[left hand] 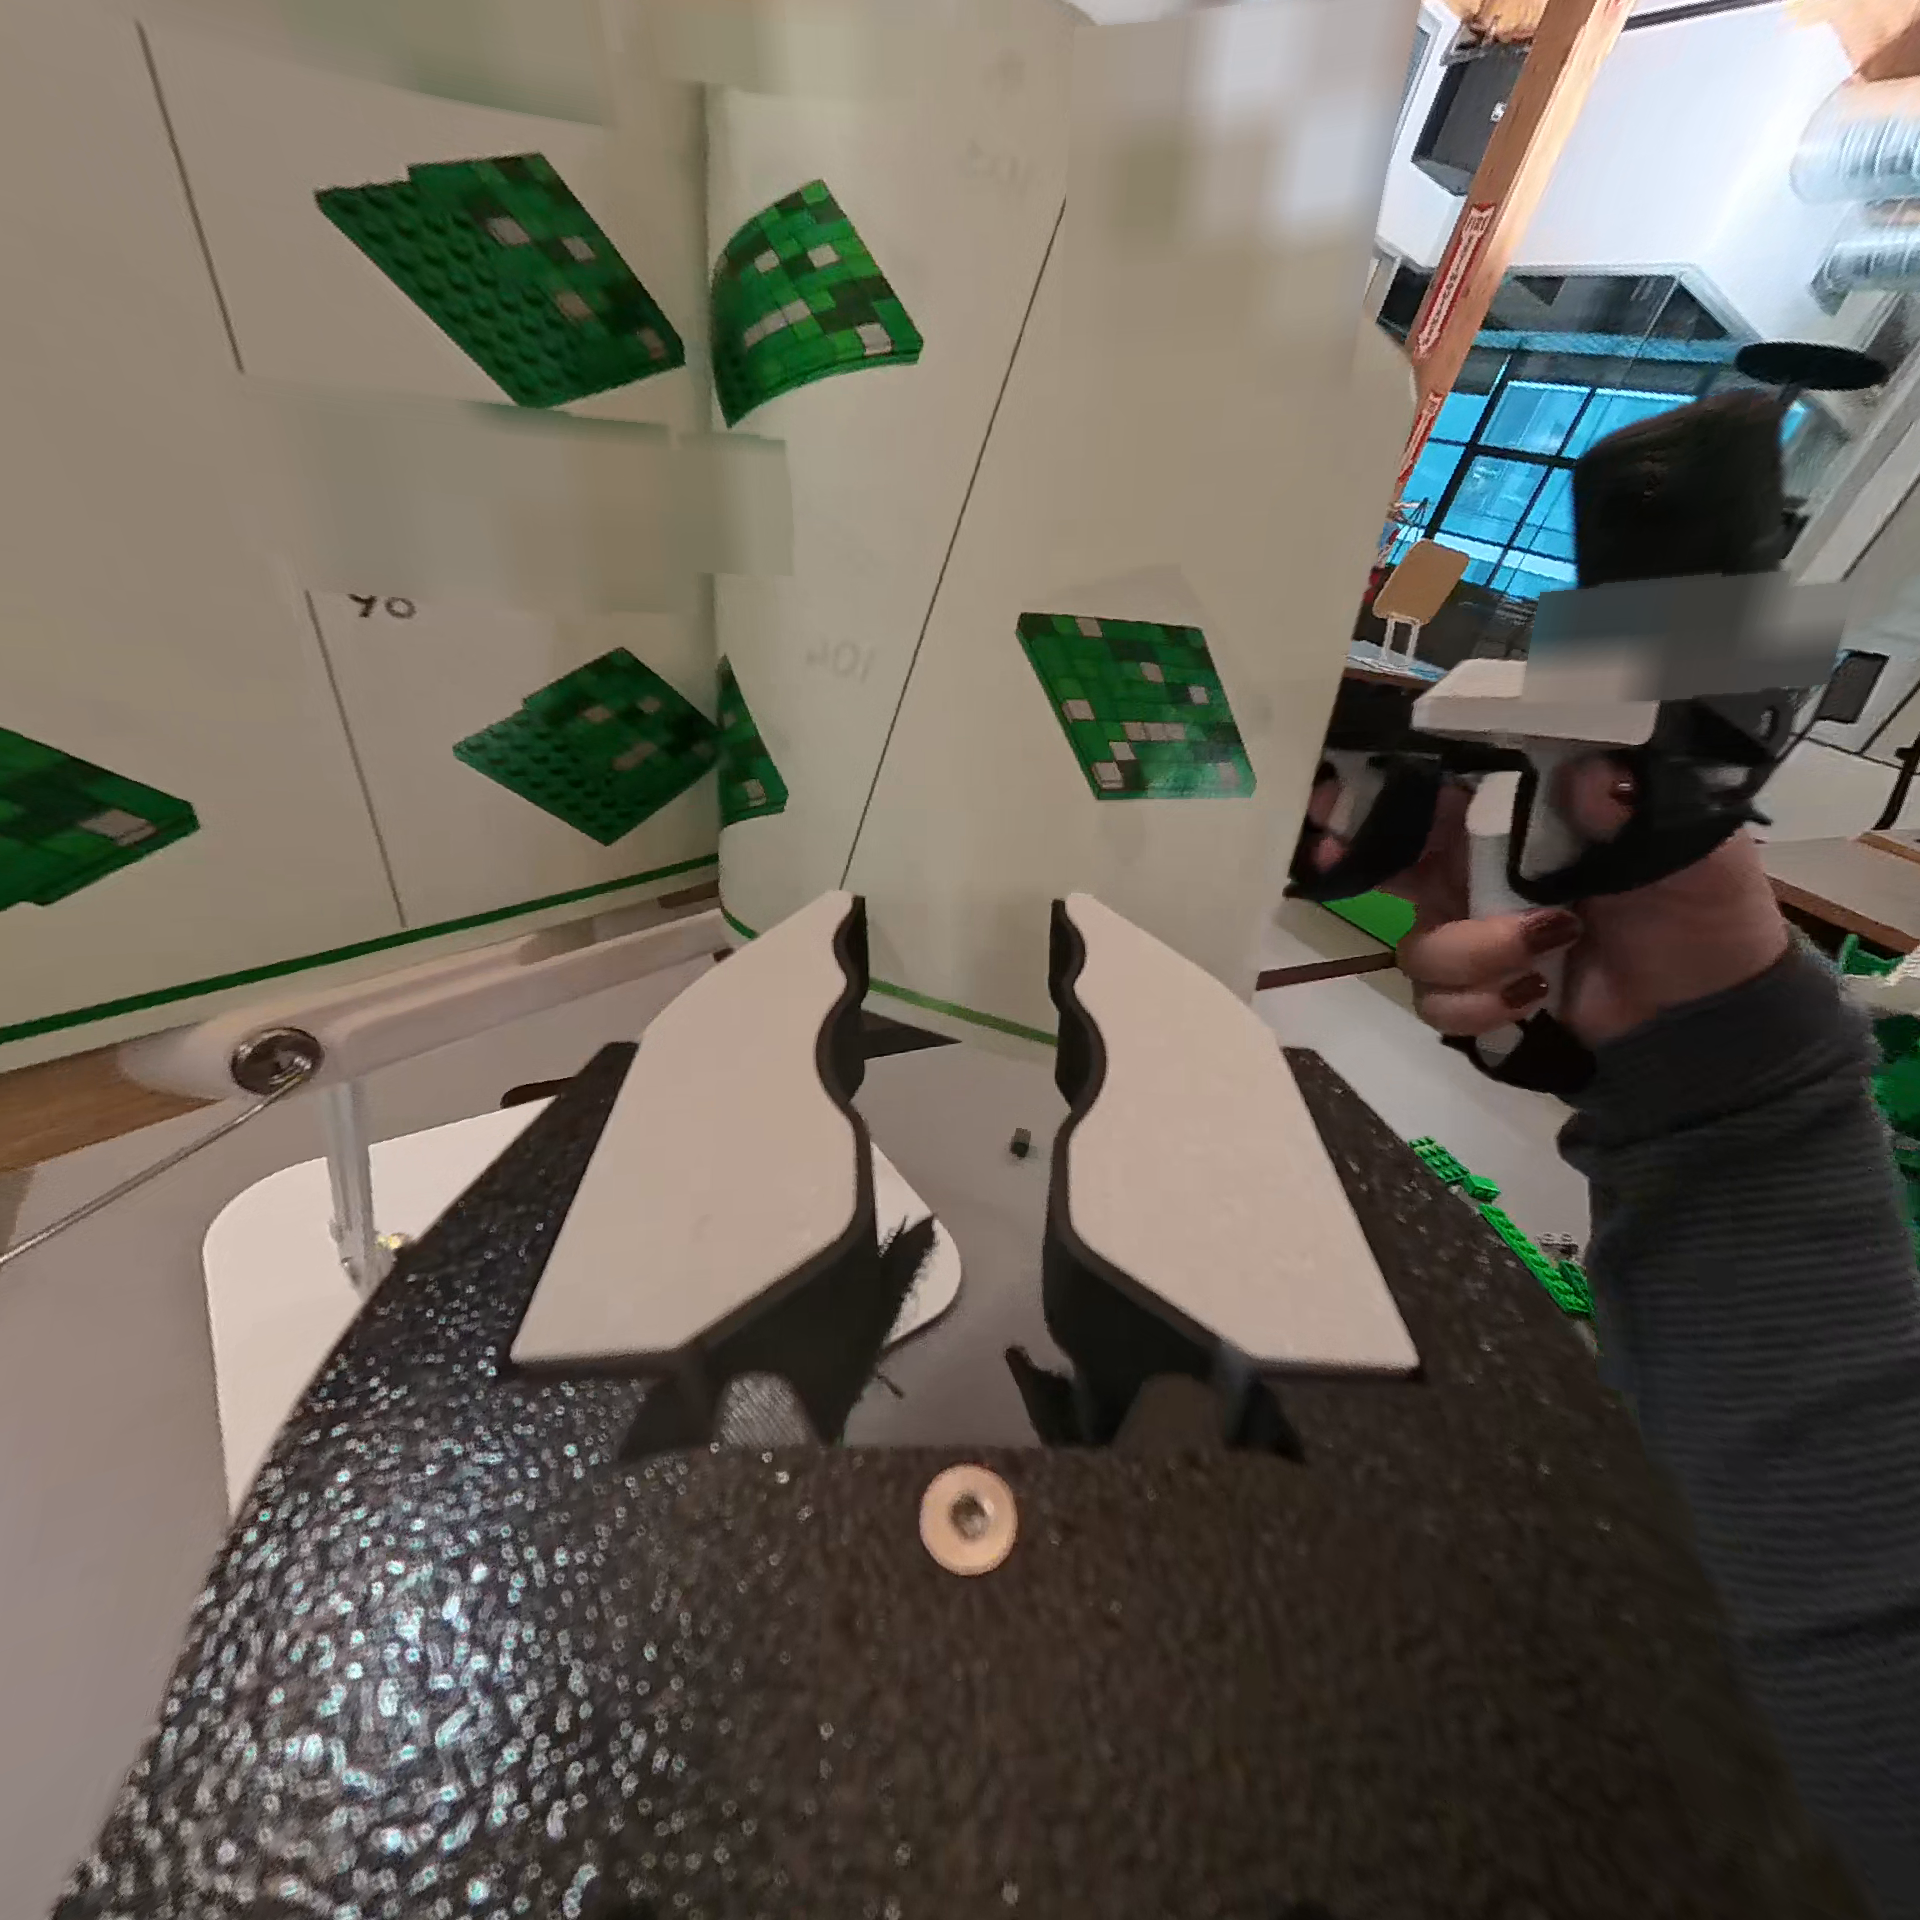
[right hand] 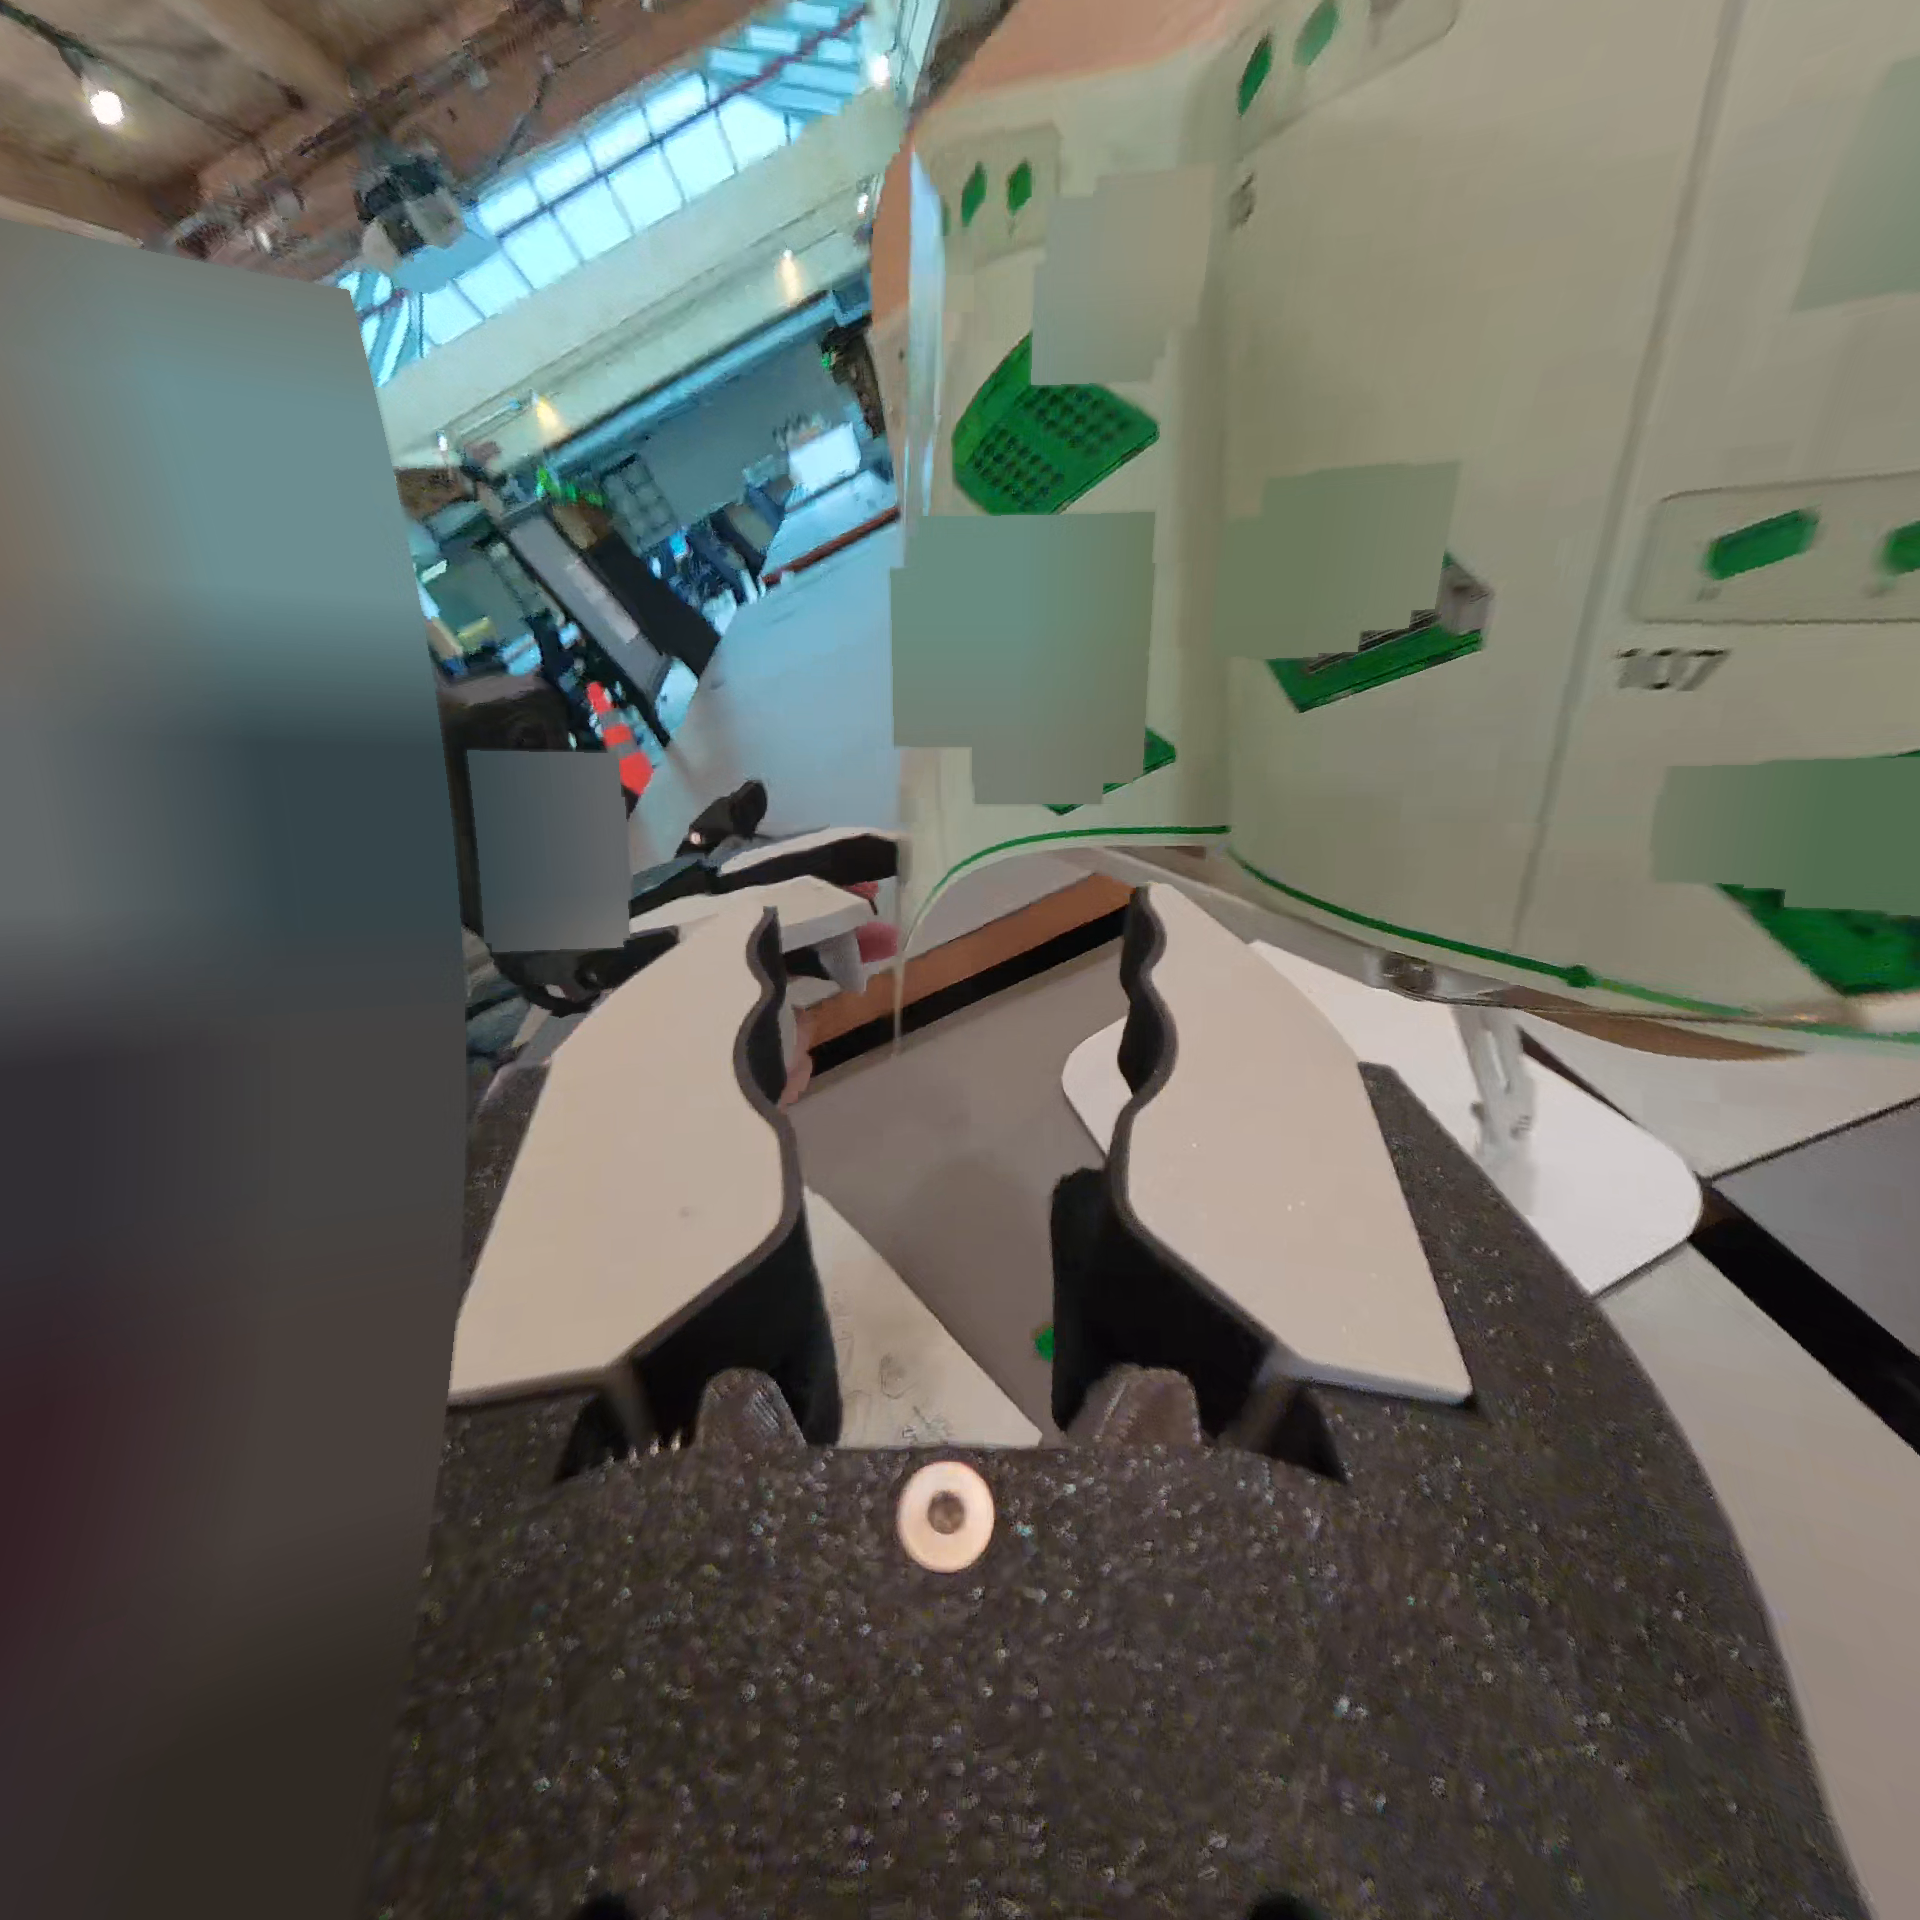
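A white instruction booklet (left hand: pixel 499 540) with pictures of green brick plates stands open on a stand. One page (left hand: pixel 1091 436) is lifted and curls upright in the middle. My left gripper (left hand: pixel 956 930) is open and empty, pointing at the foot of that page. My right gripper (right hand: pixel 954 920) is open; the thin edge of the page (right hand: pixel 902 966) hangs between its jaws, not clamped. In the left wrist view the right gripper (left hand: pixel 1361 810) is held by a hand at the page's right edge, its tips hidden behind the paper. The left gripper (right hand: pixel 790 862) shows beyond the page.
The stand has a white base plate (left hand: pixel 270 1278) (right hand: pixel 1579 1205) and a clear post (left hand: pixel 348 1174) on a pale table. Loose green bricks (left hand: pixel 1475 1184) lie at the right. A tiny dark piece (left hand: pixel 1020 1143) and a small green piece (right hand: pixel 1044 1342) lie on the table. My hands' fingertips stand some 9 cm from each other.
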Available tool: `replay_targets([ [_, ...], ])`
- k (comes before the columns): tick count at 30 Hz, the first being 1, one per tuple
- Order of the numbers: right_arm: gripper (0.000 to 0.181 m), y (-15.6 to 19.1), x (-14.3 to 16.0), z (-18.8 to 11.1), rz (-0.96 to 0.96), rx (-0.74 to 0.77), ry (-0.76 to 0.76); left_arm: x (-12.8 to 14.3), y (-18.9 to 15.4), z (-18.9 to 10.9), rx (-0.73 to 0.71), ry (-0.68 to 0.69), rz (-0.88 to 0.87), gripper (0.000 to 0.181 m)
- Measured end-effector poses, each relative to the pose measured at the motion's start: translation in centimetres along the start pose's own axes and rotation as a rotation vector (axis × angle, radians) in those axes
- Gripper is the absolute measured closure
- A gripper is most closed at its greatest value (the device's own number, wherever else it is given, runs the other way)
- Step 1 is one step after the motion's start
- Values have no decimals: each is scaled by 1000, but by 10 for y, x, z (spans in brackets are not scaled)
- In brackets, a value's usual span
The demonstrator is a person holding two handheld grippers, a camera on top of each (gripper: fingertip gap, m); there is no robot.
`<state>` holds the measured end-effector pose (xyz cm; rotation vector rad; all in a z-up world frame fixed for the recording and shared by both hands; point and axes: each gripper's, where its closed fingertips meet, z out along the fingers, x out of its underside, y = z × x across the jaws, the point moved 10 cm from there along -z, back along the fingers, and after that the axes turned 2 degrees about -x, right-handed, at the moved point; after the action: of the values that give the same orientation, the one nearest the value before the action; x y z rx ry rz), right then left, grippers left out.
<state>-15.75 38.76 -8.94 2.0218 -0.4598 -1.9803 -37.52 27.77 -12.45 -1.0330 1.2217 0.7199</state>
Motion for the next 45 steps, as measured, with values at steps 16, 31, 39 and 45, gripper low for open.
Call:
replay_targets([
  [16,181,-27,-7,-22,-254,377,-196,-25,30,-36,-82,-104,-16,150],
  [31,180,-66,4,3,-401,859,-315,-25,45,-46,-171,-117,-31,149],
  [39,148,-73,13,12,-347,843,-308,-27,41,-45,-153,-97,-20,149],
  [45,137,-60,4,-7,-387,1022,-399,-28,42,-47,-154,-102,-24,148],
])
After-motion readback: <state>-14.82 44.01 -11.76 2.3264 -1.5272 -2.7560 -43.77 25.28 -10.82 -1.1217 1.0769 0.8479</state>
